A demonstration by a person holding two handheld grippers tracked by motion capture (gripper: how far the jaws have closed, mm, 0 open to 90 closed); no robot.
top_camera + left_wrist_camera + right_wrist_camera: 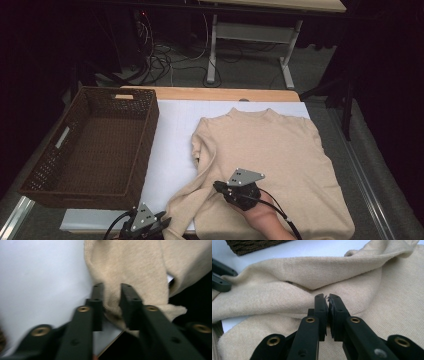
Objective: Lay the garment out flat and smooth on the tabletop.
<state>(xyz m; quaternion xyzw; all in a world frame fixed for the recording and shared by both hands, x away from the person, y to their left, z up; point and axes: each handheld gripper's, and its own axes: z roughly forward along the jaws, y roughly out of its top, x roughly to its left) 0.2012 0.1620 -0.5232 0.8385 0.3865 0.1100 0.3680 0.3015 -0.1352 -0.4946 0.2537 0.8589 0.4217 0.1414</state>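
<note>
A beige knit sweater [270, 145] lies flat on a white sheet [170, 150], neck toward the far edge, its left sleeve [192, 192] running down toward the table's near edge. My left gripper [164, 223] sits at that near edge, shut on the sleeve's cuff [112, 302], with knit bunched between the jaws [112, 290]. My right gripper [217, 186] rests on the sweater where the sleeve crosses the body. Its jaws [327, 297] are pressed together, and creases in the fabric [352, 277] run toward the tips. A hand [265, 215] holds it from below.
A dark woven basket [150, 130], empty, stands on the table's left side beside the sheet; its corner [257, 245] is also in the right gripper view, where the left gripper's jaws [219, 277] sit at the far left. Beyond the table are desk legs and cables on the floor.
</note>
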